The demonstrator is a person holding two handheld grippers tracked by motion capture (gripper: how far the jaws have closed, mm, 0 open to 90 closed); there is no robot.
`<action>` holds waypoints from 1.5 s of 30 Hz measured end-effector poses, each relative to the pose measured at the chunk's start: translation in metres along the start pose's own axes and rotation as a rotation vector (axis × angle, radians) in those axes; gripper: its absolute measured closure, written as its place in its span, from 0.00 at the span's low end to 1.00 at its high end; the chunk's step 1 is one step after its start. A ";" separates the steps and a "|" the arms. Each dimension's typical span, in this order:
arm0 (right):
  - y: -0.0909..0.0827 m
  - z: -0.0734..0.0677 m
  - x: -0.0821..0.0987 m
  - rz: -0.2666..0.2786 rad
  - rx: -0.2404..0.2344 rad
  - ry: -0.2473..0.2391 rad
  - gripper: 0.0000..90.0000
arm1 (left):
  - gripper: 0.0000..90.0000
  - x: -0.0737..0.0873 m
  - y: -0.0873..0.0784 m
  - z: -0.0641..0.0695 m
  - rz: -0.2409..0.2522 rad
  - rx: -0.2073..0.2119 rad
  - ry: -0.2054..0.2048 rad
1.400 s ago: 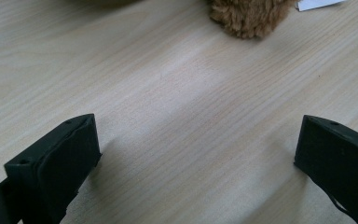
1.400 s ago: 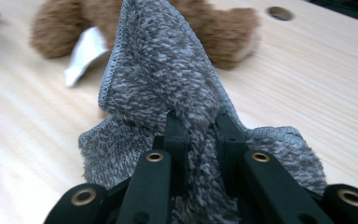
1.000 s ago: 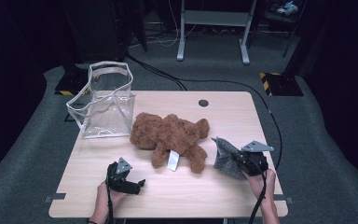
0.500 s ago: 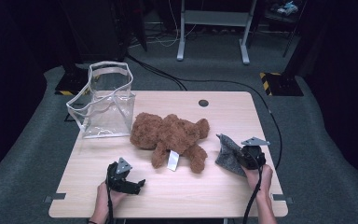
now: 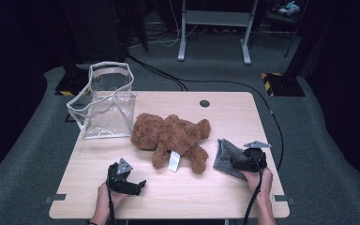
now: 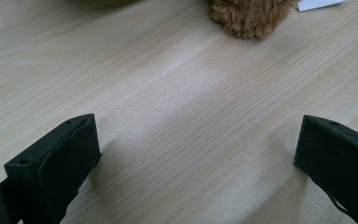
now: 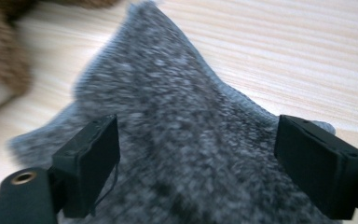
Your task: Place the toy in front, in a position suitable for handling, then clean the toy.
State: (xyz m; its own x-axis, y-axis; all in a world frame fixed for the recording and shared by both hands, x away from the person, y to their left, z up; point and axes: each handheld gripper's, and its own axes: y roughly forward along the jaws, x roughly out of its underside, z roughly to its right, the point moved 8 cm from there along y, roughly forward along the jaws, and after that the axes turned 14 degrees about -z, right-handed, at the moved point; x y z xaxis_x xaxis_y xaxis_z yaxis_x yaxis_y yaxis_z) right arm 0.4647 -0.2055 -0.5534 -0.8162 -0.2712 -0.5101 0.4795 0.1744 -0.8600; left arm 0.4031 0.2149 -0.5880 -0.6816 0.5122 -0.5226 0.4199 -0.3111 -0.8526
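1. In the high view we see a clear plastic bag (image 5: 104, 104) standing upright at the far left of the table (image 5: 225, 117), its mouth open and nothing visible inside it. A brown teddy bear (image 5: 171, 137) lies just to its right, close beside it, with a white tag (image 5: 174, 161) on its near side.
2. In the same view the grey cloth (image 5: 226, 157) lies on the table to the right of the bear. The right gripper (image 5: 243, 162) sits over the cloth's near right part. The left gripper (image 5: 130, 183) rests near the front edge, well apart from the cloth.
3. In the left gripper view we find the jaws spread wide over bare wood, holding nothing; a bear paw (image 6: 249, 17) and the tag (image 6: 318, 4) lie ahead.
4. In the right gripper view the jaws have just been opening and now stand wide. The grey cloth (image 7: 177, 121) lies between and beneath them, released, neither pad pressing on it.
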 end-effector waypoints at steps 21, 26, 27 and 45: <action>-0.011 -0.003 0.018 0.026 -0.029 0.001 0.08 | 0.00 0.000 0.000 0.000 -0.001 0.001 -0.004; -0.012 -0.004 0.018 0.021 -0.038 -0.001 0.08 | 0.00 0.000 0.000 -0.002 0.000 -0.003 -0.006; -0.012 -0.004 0.017 0.022 -0.038 0.009 0.08 | 0.00 -0.001 0.000 -0.002 0.003 0.002 -0.013; -0.013 -0.004 0.010 0.001 -0.038 -0.007 0.09 | 0.00 -0.068 -0.032 -0.046 0.128 0.037 -0.046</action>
State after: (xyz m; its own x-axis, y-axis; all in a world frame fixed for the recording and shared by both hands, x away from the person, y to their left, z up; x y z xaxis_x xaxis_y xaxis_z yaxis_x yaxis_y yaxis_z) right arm 0.4490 -0.2070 -0.5469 -0.8133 -0.2780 -0.5112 0.4675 0.2108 -0.8585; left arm 0.4633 0.2272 -0.5249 -0.6505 0.4296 -0.6263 0.4837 -0.4014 -0.7778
